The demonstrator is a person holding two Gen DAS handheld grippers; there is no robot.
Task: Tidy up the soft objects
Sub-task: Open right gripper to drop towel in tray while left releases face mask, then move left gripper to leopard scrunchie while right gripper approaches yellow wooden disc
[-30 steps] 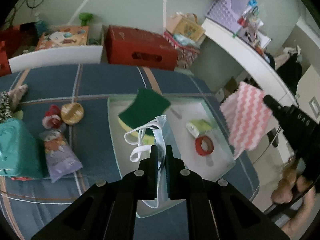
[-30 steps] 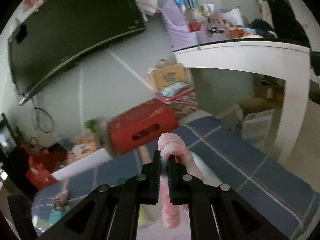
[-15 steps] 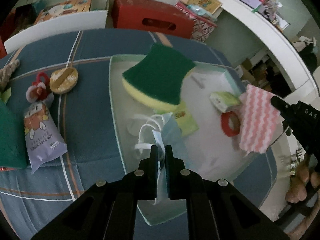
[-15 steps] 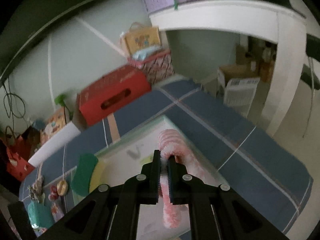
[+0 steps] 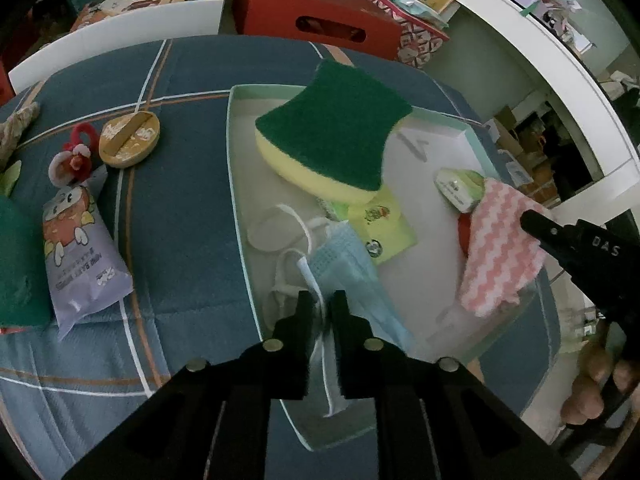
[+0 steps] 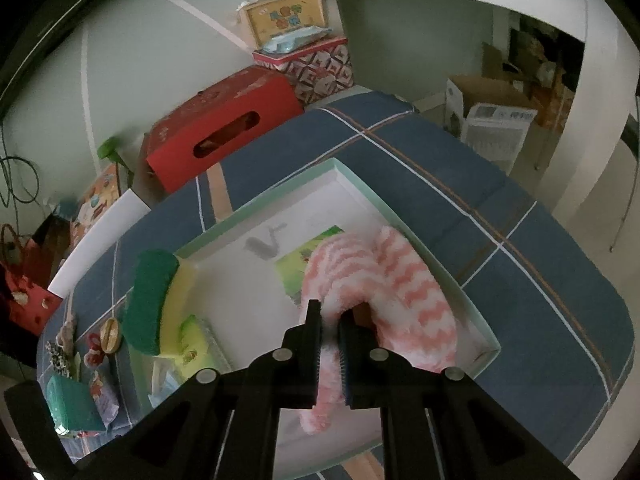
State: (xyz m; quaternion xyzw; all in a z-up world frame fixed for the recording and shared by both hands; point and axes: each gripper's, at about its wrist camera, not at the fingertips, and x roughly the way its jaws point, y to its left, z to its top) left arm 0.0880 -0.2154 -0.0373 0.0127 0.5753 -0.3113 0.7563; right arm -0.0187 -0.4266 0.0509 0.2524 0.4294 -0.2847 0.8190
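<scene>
**Both grippers come down to the tray and begin to let go**

The left gripper (image 5: 322, 308) is now low over the pale tray (image 5: 236, 208), and its jaws are opening around the blue face mask (image 5: 348, 268), which already lies on the tray floor. The right gripper (image 6: 330, 322) has also come down; its jaws are opening, with the pink striped cloth (image 6: 404, 292) between them, draped inside the tray's right corner. Farther back, the green and yellow sponge (image 5: 336, 140) leans on the tray. Both soft things seem nearly delivered.
</scene>
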